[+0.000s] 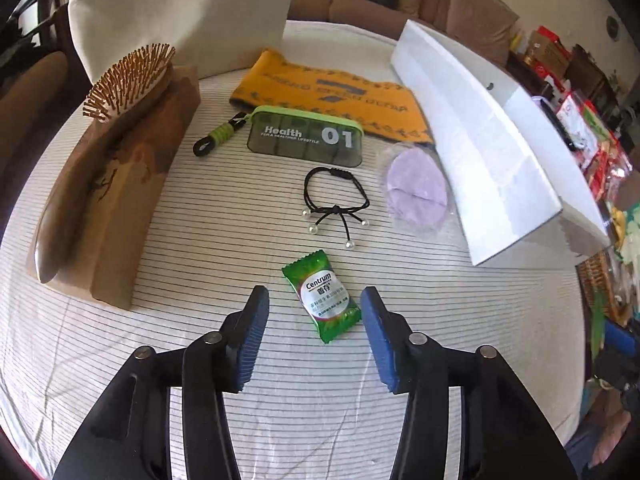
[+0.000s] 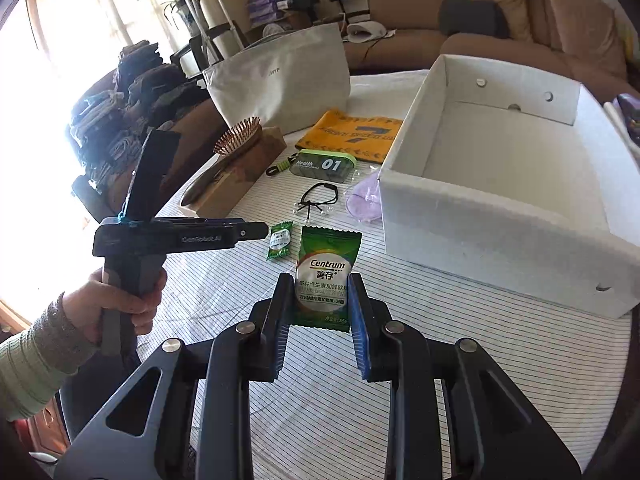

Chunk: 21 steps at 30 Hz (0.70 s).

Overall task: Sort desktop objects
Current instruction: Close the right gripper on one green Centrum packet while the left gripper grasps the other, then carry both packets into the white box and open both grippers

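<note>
We pinch one light, crinkly Centrum sachet (image 2: pixel 325 280) across its middle in our right gripper (image 2: pixel 321 304), left gripper (image 1: pixel 314 312) open above another sachet (image 1: pixel 326 300).

Background only. A brown sofa (image 2: pixel 520 12) with a dark cushion (image 2: pixel 470 16) spans 12 to 2 o'clock in the right wrist view. Curtains (image 2: pixel 92 8) and a potted plant (image 2: pixel 176 0) occupy 10 to 11 o'clock. Stacked folded textiles (image 2: pixel 132 92) sit at 9 o'clock. Cluttered coloured packages (image 1: pixel 592 136) fill 3 o'clock in the left wrist view.
</note>
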### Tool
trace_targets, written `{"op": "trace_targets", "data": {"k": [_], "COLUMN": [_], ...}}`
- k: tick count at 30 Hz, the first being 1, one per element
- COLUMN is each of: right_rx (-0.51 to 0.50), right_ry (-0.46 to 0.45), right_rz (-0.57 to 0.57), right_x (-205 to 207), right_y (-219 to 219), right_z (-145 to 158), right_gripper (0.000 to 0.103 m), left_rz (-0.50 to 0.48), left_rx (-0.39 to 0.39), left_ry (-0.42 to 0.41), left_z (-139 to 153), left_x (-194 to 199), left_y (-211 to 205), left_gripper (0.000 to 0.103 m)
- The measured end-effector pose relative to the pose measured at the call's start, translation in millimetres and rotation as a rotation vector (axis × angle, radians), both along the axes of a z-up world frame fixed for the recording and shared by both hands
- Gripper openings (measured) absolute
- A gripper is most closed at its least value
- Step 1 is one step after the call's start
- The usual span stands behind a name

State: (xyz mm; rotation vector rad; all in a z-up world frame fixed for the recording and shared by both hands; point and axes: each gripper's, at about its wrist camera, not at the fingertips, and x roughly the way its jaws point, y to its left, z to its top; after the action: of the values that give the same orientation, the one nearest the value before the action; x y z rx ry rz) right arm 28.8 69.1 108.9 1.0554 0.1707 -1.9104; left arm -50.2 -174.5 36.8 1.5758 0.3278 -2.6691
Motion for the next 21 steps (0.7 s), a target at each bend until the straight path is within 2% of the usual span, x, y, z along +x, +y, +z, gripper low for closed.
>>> {"op": "trace_targets", "data": {"k": [3,5,6,7,8,10,14,18,21], "right_rx": [0.001,0.004,0.006,0.008,0.011,0.014,0.006,-0.028,-0.04], "right_ry": [-0.009,-0.003,0.002,0.007,0.012,0.017,0.034,0.036,0.044], "right_rz": [-0.006,-0.008,-0.009,-0.01,-0.012,-0.016,-0.023,-0.037,-0.054], "right_x": [-1,-1,-2,-2,-2,-4,-9,-16,-25], "right_y": [4,7,8,10,12,15,22,32,38], "right_z": [-4,-3,-1,0,1,4,14,26,37], "right_gripper": [0.025,0.025,0.025,0.025,0.025,0.025,0.025,0.025,0.025], "left_rz": [0.012,0.008,0.008,0.005,0.007,0.012,0.003,-0.023,-0.068], "left_rx": [-0.108,-0.128,-0.147,-0.149,-0.129,-0.047,0.008,0.005,0.023], "left_ry": [-0.026,-0.048,-0.028,-0.021,-0.009,0.001,0.009,0.068,0.111], "left_z": [-11,-21,-21,-23,-23,-23,-18,12,46], "left_x": [-10,-15,-14,-14,-12,-9,-1,12,14], "left_y": [17,23,26,27,26,18,7,6,17], "left_gripper": [0.051,0.034,0.033,0.025,0.009,0.008,0.007,0.007,0.007]}}
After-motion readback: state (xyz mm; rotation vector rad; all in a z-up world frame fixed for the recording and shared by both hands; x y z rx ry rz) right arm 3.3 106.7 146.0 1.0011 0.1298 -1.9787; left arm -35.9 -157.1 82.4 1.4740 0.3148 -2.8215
